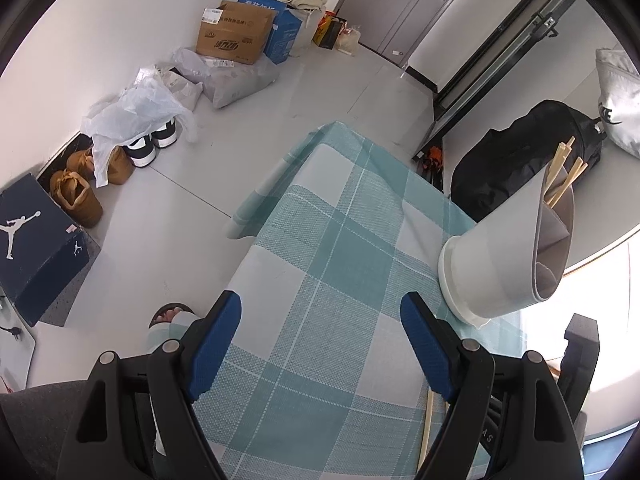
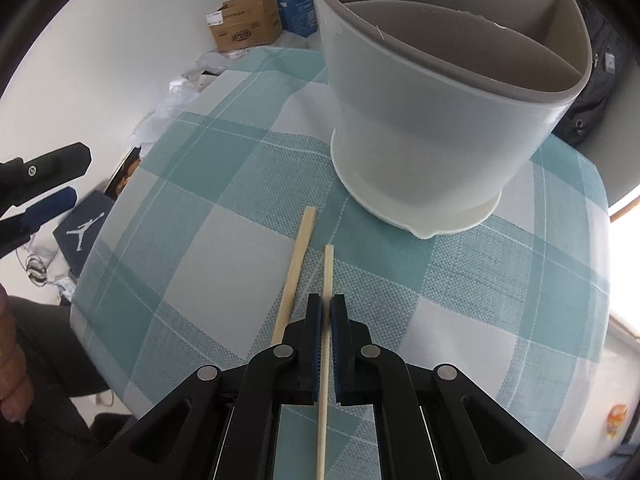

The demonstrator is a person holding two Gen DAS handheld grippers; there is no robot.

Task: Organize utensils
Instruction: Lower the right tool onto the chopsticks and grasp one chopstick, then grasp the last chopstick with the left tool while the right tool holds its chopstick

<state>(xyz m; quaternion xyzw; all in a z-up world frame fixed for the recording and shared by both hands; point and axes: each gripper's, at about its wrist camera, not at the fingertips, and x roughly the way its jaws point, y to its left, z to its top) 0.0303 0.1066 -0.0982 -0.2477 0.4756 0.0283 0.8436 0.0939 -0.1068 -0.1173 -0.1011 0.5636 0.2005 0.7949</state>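
On the surface [image 2: 460,280], the holder [image 2: 432,120] stands ahead of the right gripper's [image 2: 326,308] jaws; one chopstick [image 2: 327,276] lies between them, another chopstick [image 2: 298,256] just left.

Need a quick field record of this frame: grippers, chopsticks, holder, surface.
left gripper: open, holds nothing, above the checked tablecloth
right gripper: shut on one chopstick
second chopstick: lies loose on the cloth, just left of the held one
utensil holder: white, upright on the cloth, divided inside
holder contents: several chopsticks stick out of one compartment in the left wrist view
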